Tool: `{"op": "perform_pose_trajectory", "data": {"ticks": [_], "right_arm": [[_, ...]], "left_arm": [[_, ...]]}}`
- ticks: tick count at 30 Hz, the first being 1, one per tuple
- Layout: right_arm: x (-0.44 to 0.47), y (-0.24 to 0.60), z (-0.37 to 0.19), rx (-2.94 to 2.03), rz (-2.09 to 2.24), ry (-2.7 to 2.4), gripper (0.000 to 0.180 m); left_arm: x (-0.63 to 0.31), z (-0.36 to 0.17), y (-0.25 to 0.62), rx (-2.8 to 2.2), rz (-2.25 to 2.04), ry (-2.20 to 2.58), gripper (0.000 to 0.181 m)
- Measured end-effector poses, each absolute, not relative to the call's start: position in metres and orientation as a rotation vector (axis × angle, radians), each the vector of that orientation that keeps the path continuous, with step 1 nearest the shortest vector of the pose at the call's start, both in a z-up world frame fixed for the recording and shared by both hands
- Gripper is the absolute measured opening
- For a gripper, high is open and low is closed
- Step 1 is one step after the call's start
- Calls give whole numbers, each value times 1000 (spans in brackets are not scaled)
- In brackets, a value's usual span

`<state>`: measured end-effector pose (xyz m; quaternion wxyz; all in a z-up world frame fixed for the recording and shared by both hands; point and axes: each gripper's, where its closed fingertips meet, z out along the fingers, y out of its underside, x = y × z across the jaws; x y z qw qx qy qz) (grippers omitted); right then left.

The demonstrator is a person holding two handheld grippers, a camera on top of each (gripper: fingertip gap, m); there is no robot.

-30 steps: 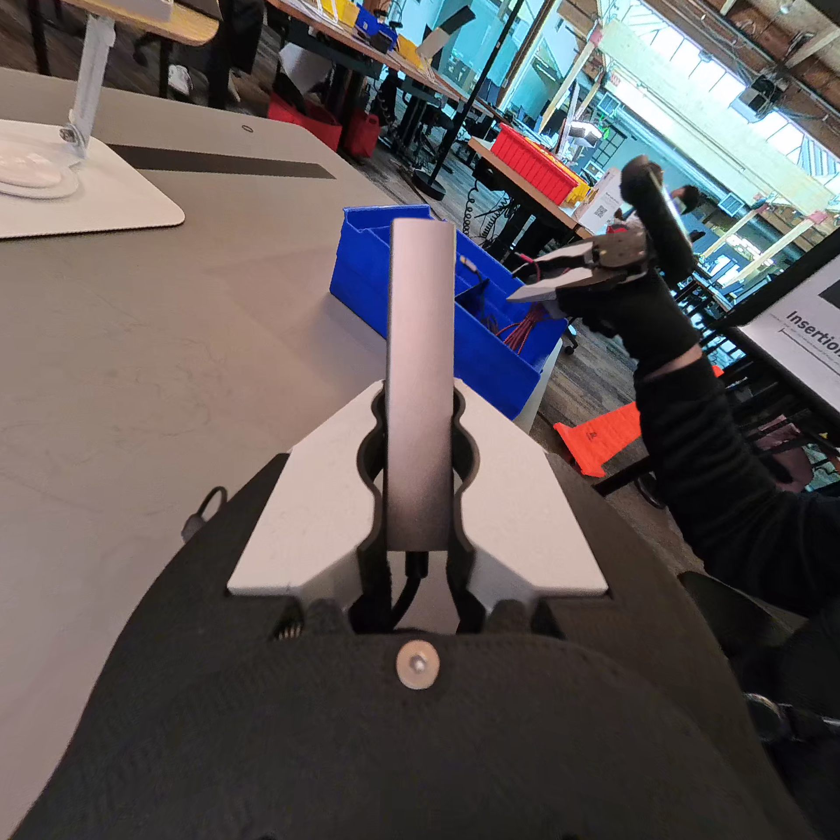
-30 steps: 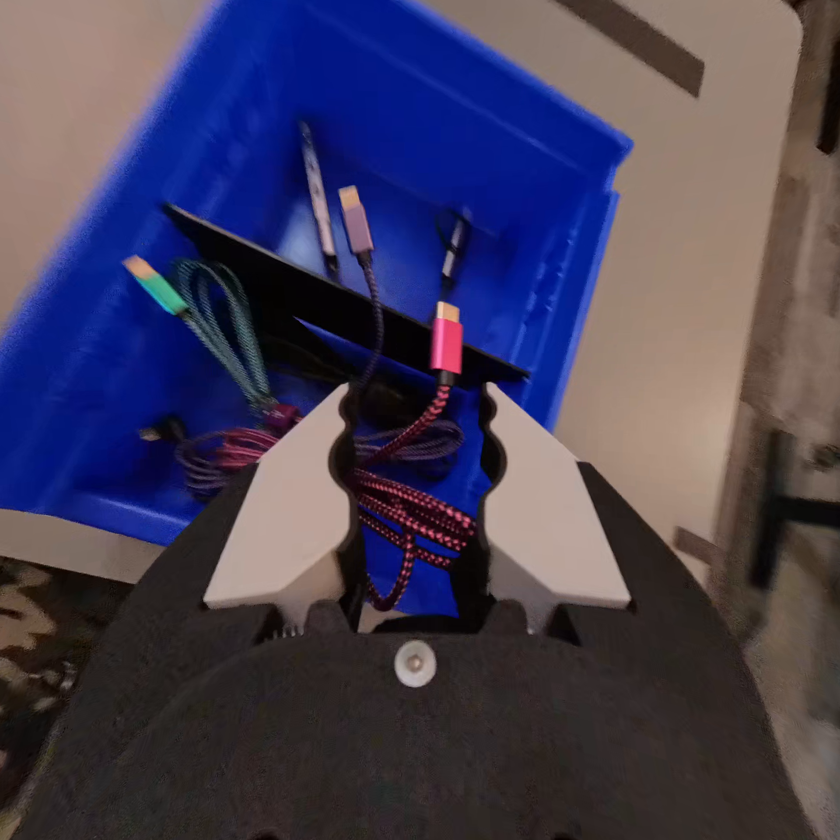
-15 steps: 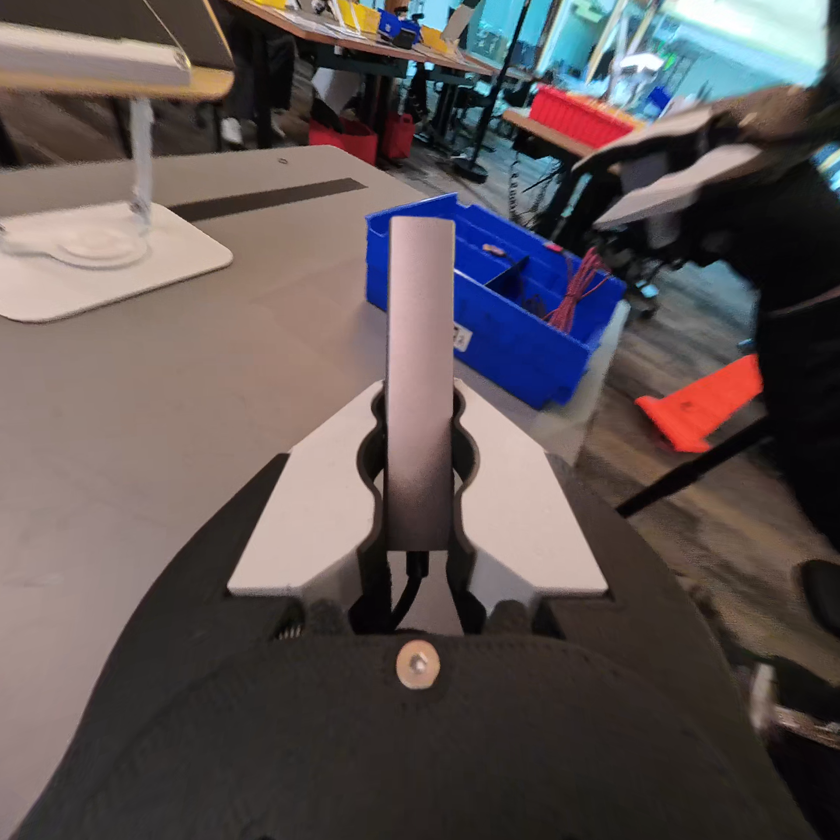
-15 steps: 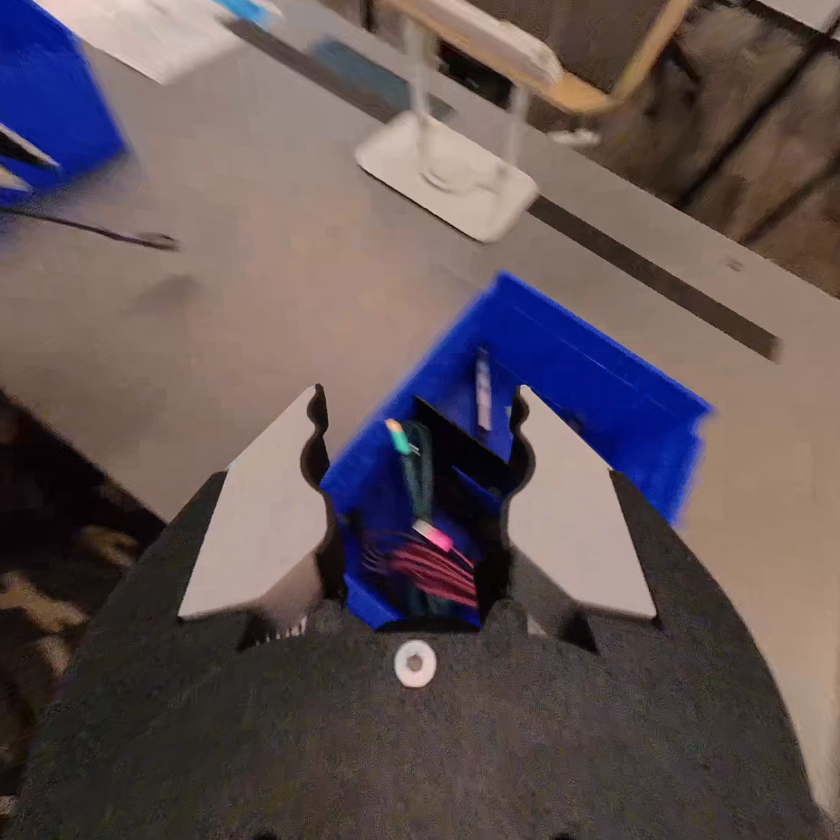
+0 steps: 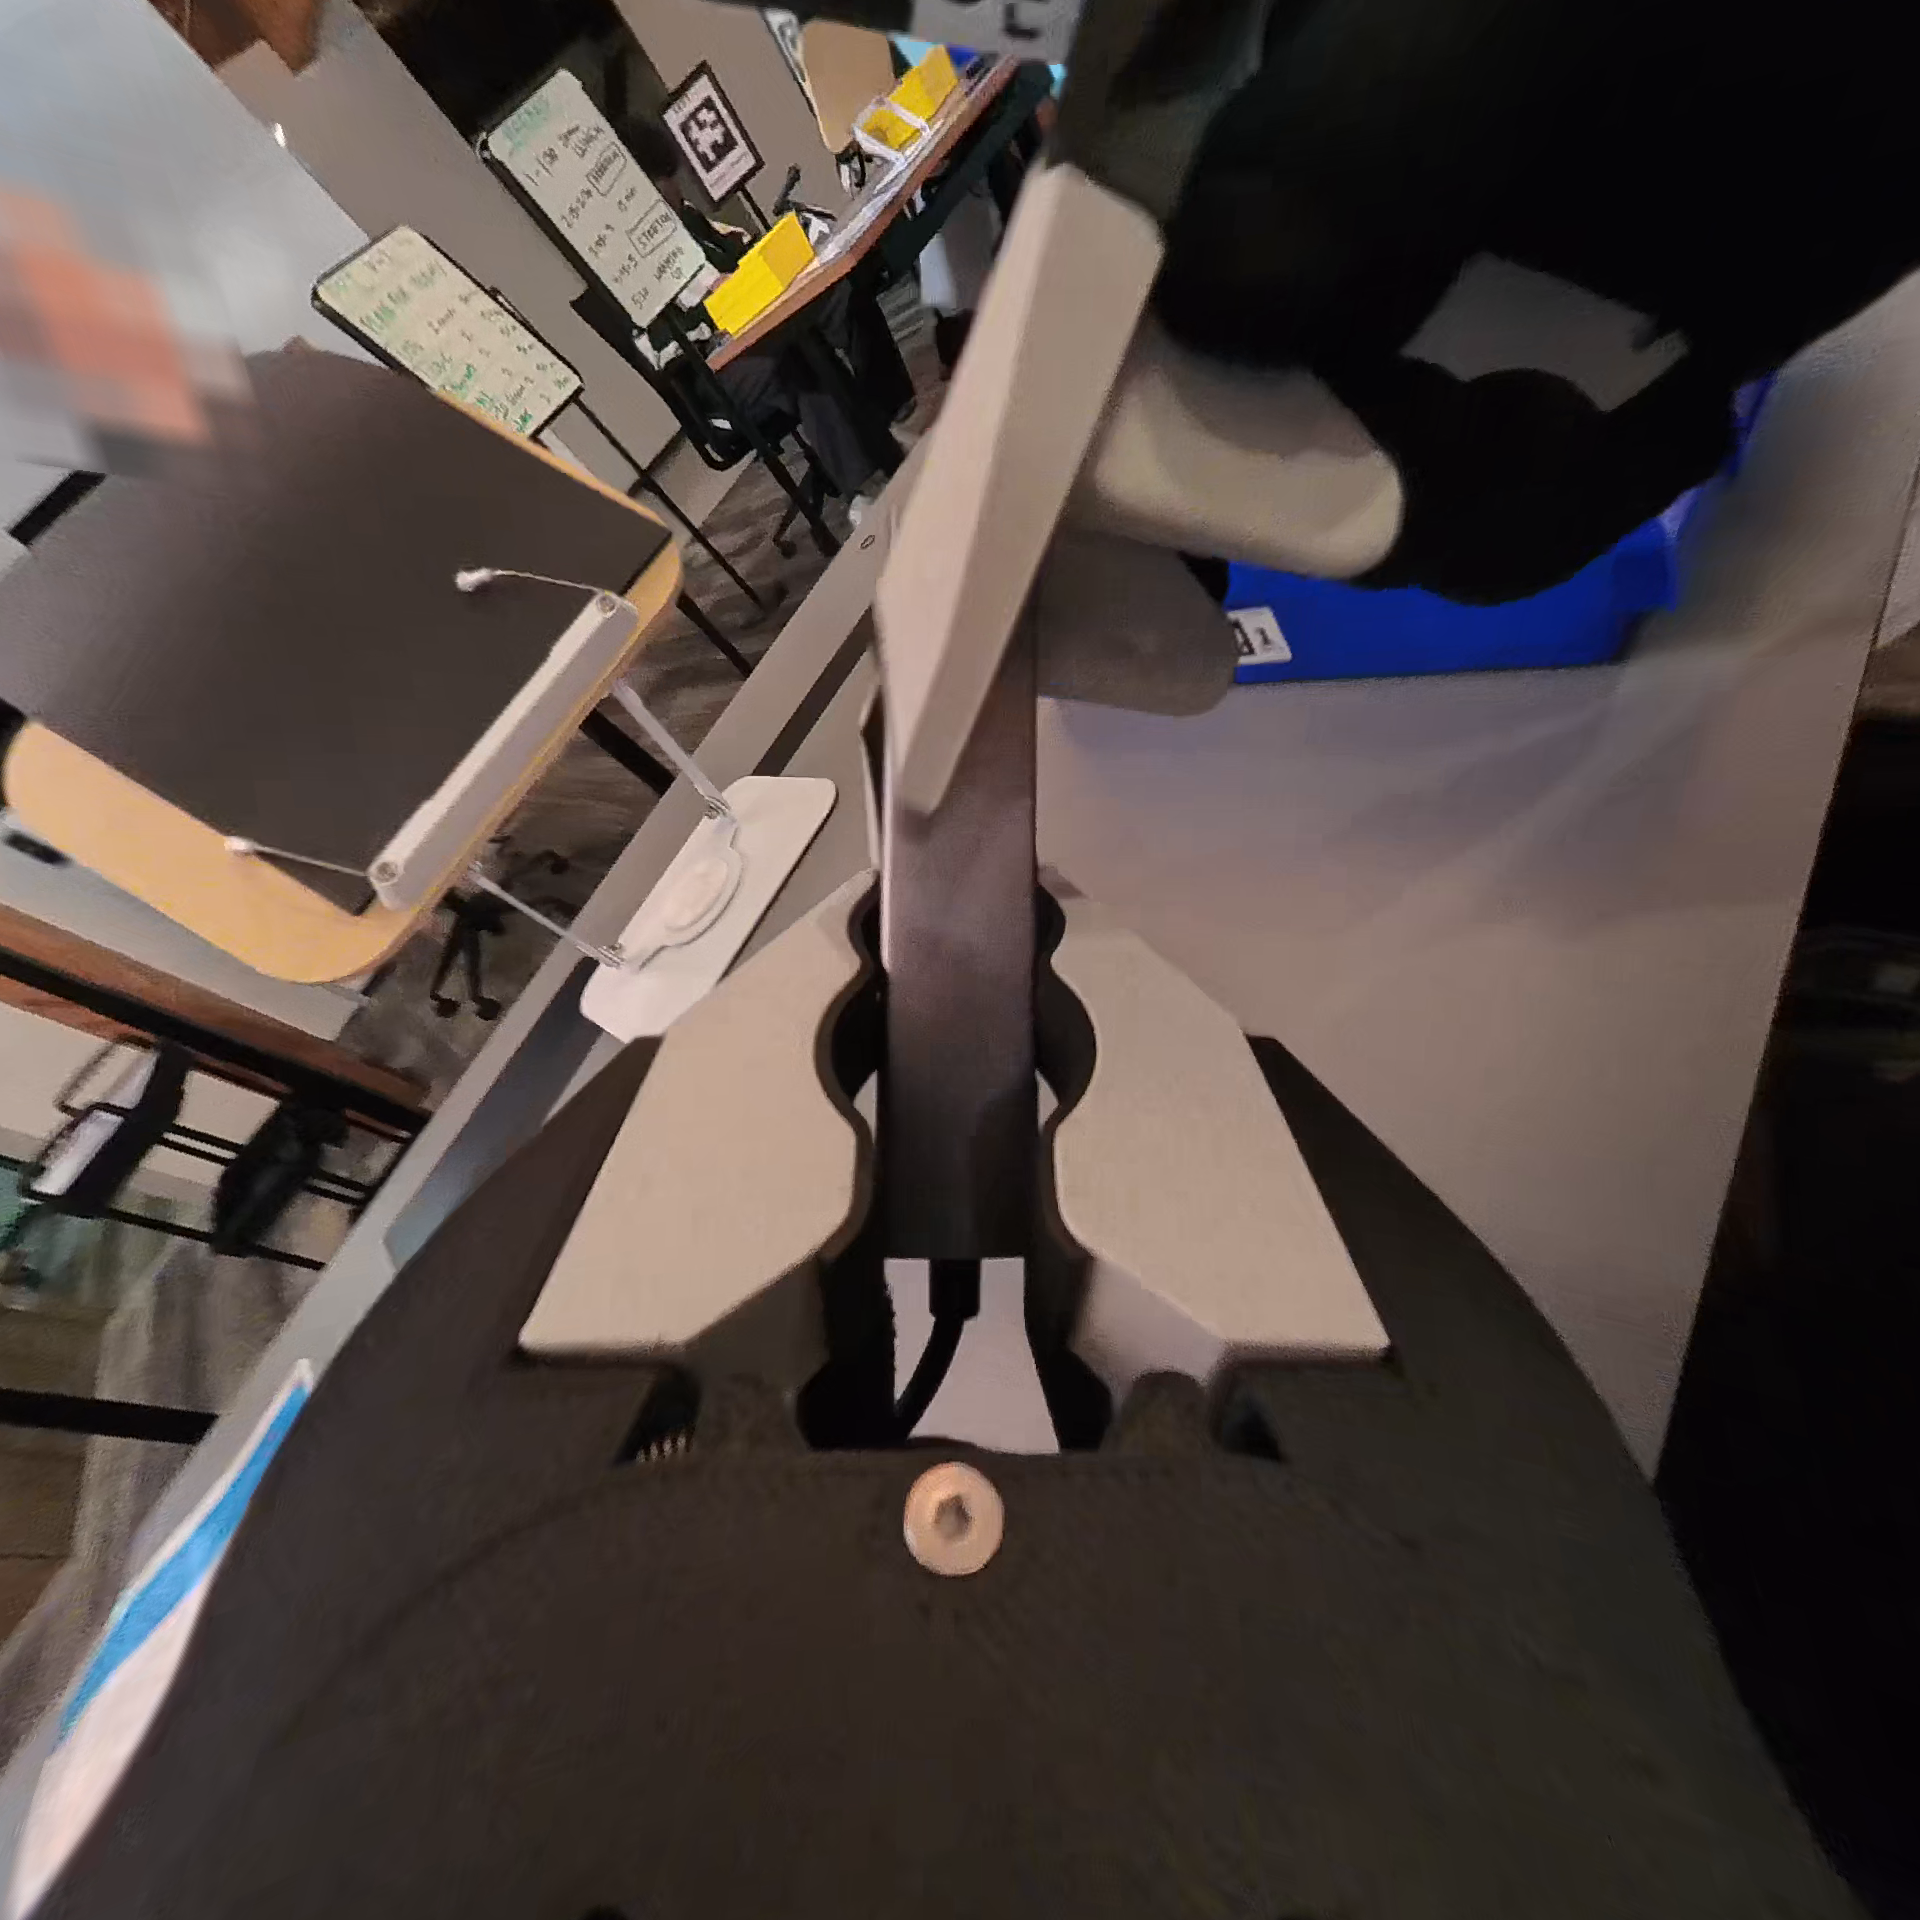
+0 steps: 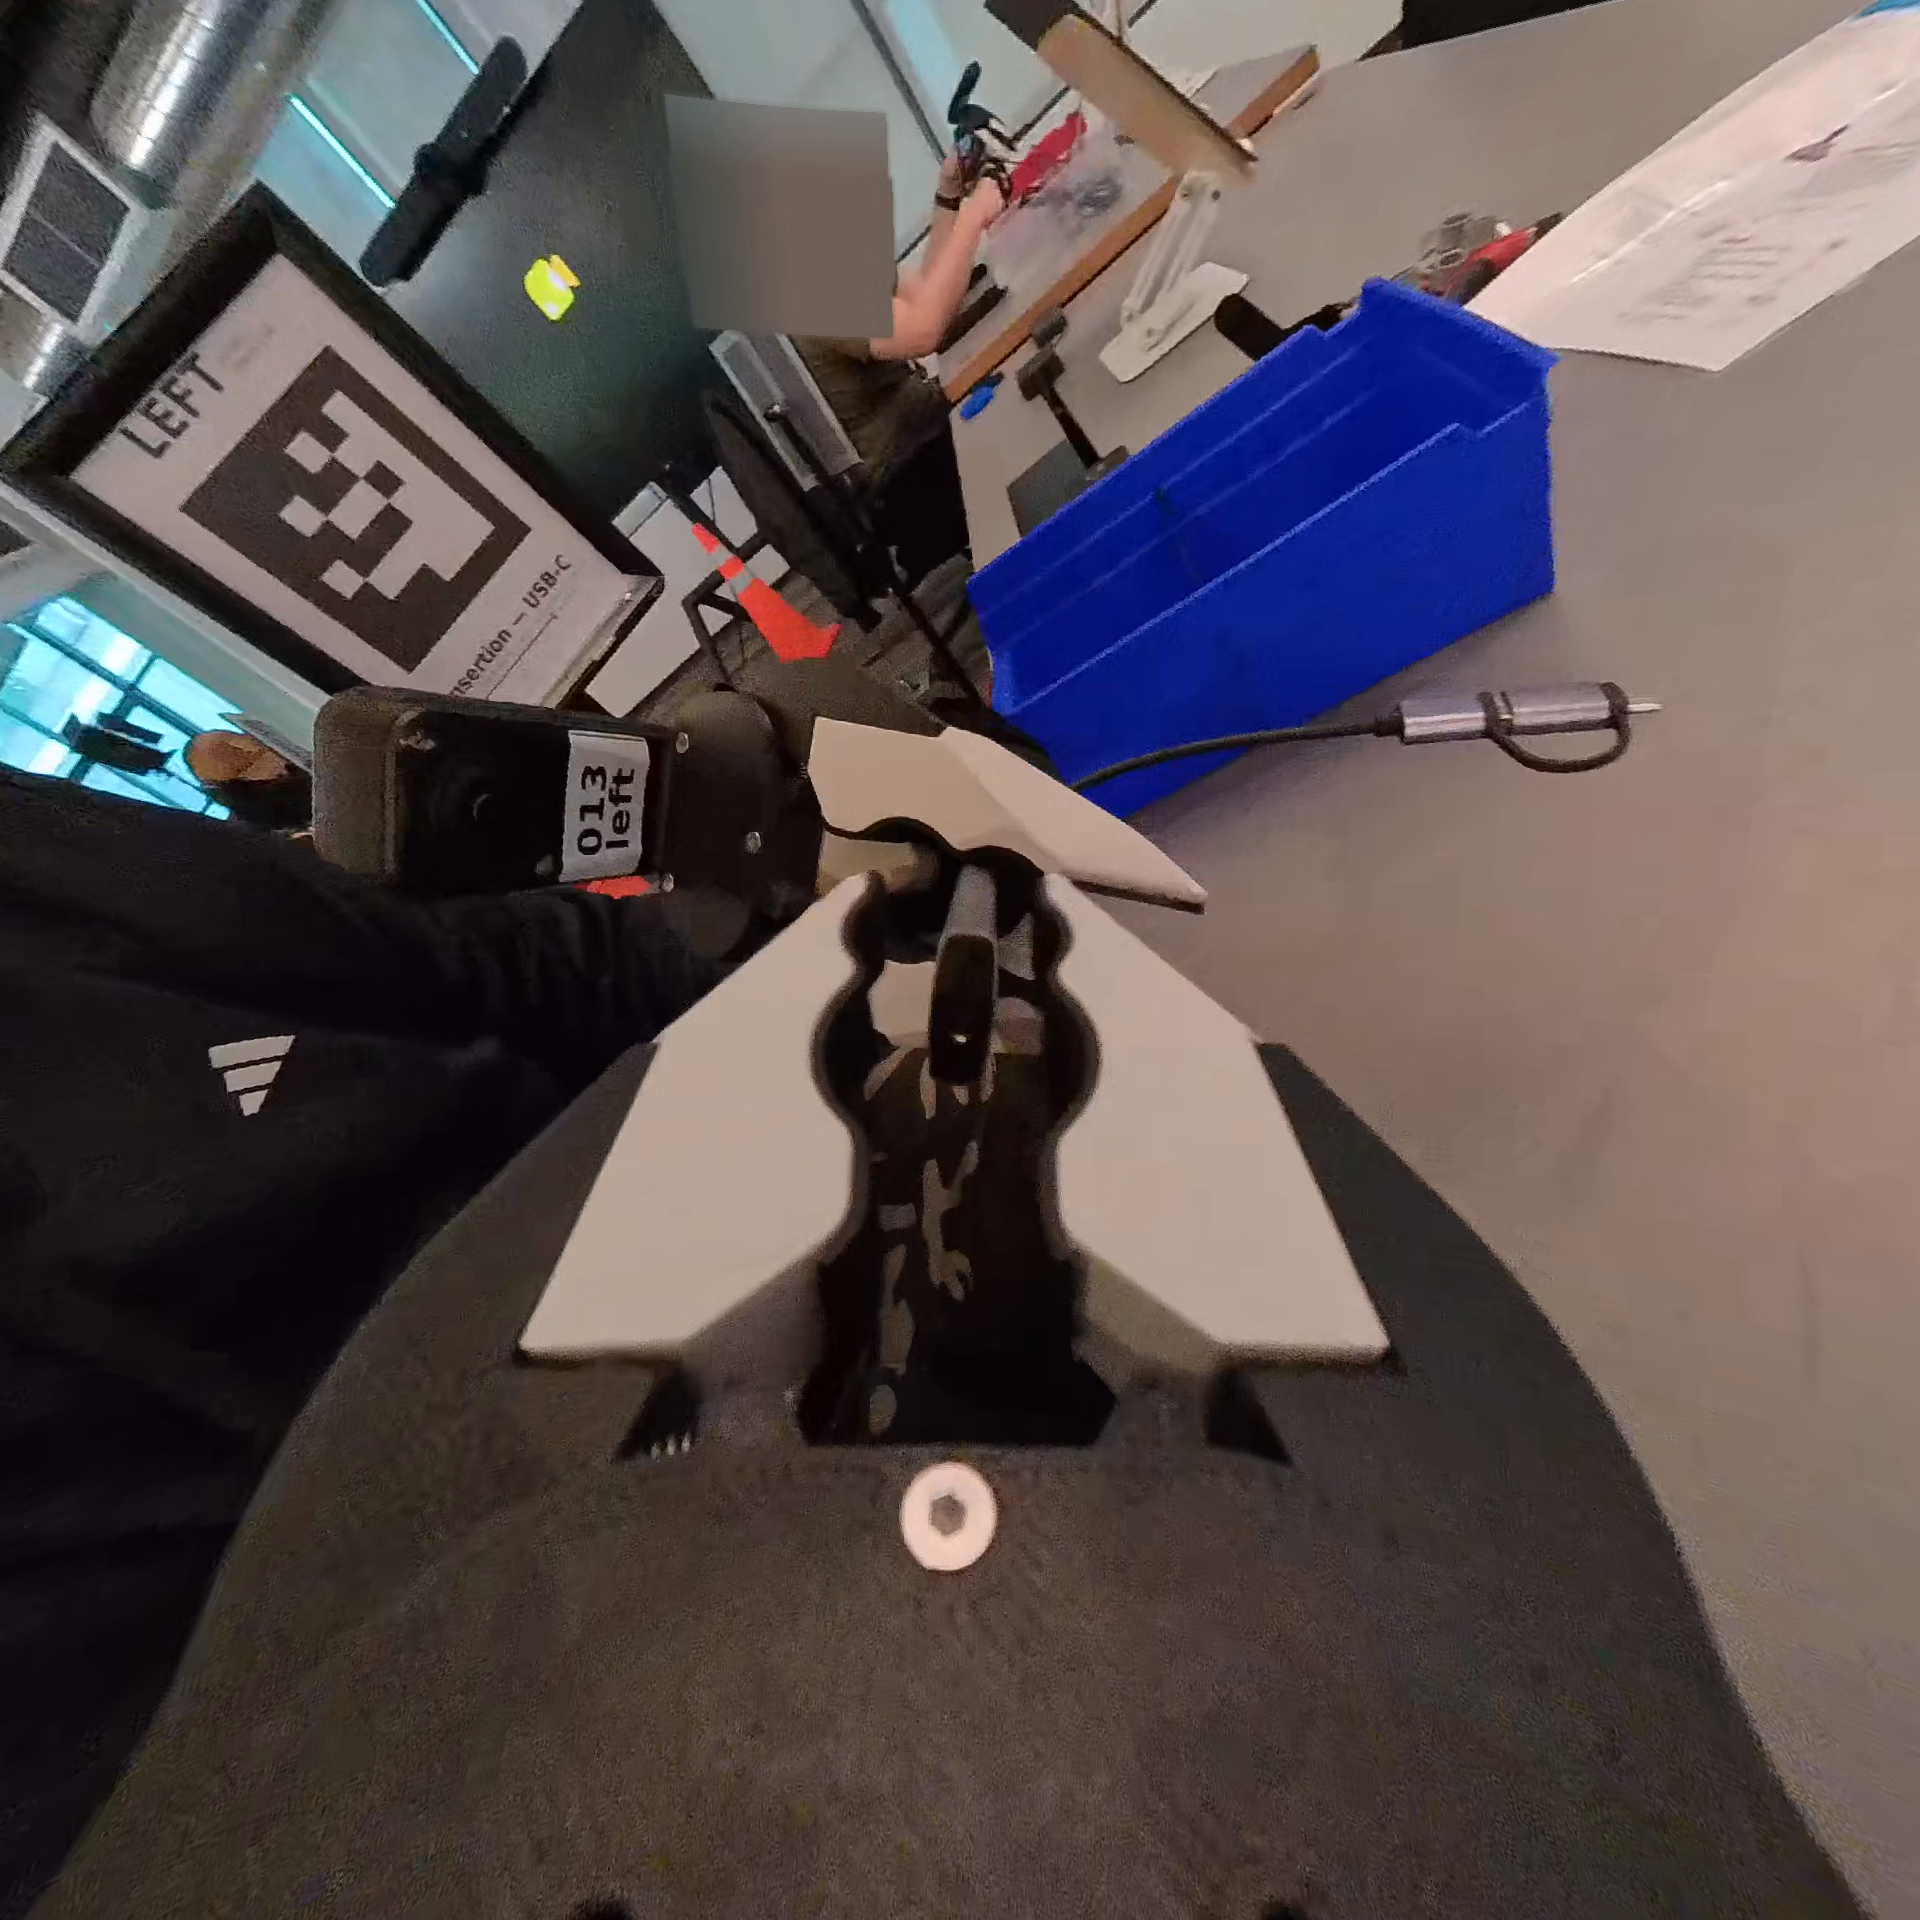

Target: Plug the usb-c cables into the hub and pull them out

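My left gripper (image 5: pixel 956 904) is shut on the slim grey hub (image 5: pixel 956 1039), which sticks out forward between its fingers. My right gripper (image 6: pixel 956 904) is open and holds nothing. The hub's free end (image 6: pixel 961 987) lies between its fingers with gaps on both sides. In the left wrist view the right gripper's fingers (image 5: pixel 1018 468) reach in from the upper right and straddle the hub's far end. The hub's own black lead ends in a grey plug (image 6: pixel 1507 717) lying on the grey table (image 6: pixel 1558 1039). No usb-c cable shows.
A blue bin (image 6: pixel 1299 540) stands on the table just beyond the grippers, its inside hidden; it also shows in the left wrist view (image 5: pixel 1455 623). A white stand base (image 5: pixel 717 904) sits at the table's edge. White paper sheets (image 6: pixel 1714 229) lie farther back. The gap from one gripper's tips to the other's is roughly 4 cm.
My right gripper has left the bin with its coloured cables and swung over to the hub's free end, still empty. My left gripper has tilted with the hub in it.
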<state>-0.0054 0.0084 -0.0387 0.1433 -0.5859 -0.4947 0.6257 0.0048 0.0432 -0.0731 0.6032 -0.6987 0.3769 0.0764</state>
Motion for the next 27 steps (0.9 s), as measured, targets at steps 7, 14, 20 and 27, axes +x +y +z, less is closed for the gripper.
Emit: {"op": "perform_pose_trajectory", "data": {"ticks": [7,14,20,27], "right_arm": [[-4,15,-37,-1634,1637,-1436,7],[68,92,36,-1565,1336,-1265,6],[166,186,64,-1677,979,-1107,7],[223,249,-5,-1969,952,-991,7]], "left_arm": [[2,-71,47,-1614,212,836,28],[-25,-31,38,-1545,222,669,43],[-32,-86,42,-1717,152,710,33],[-30,-108,43,-1743,151,730,29]]}}
